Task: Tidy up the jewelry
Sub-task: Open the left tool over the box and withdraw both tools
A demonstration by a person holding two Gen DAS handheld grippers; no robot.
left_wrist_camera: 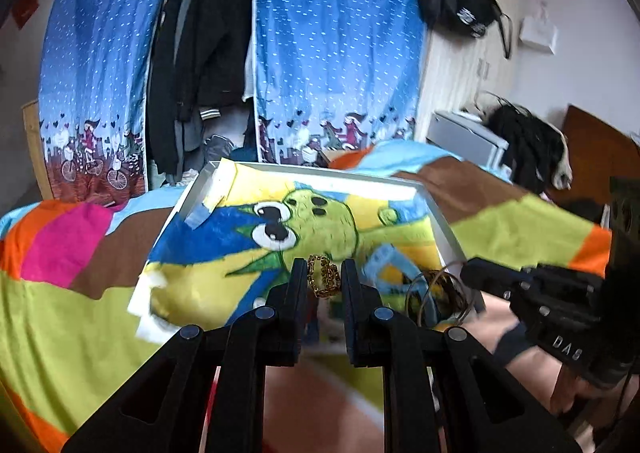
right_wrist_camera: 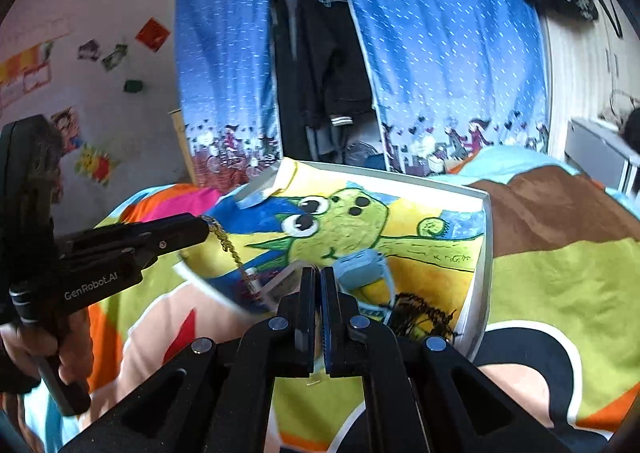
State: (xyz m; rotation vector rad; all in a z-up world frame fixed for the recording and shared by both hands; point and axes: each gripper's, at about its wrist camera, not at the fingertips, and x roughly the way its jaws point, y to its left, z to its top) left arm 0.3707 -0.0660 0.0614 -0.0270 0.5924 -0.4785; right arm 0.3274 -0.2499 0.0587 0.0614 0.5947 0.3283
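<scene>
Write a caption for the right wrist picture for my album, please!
Left gripper dangles a gold chain over the white tray with a green cartoon drawing; right gripper nearly shut.

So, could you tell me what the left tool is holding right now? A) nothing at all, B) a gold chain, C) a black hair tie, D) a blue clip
B: a gold chain hangs from the tip of the left tool, above the painted tray, in the right wrist view.

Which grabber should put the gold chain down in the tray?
Probably the left gripper: the gold chain already hangs from its tip over the tray. The right gripper looks shut beside a small clear bag.
</scene>
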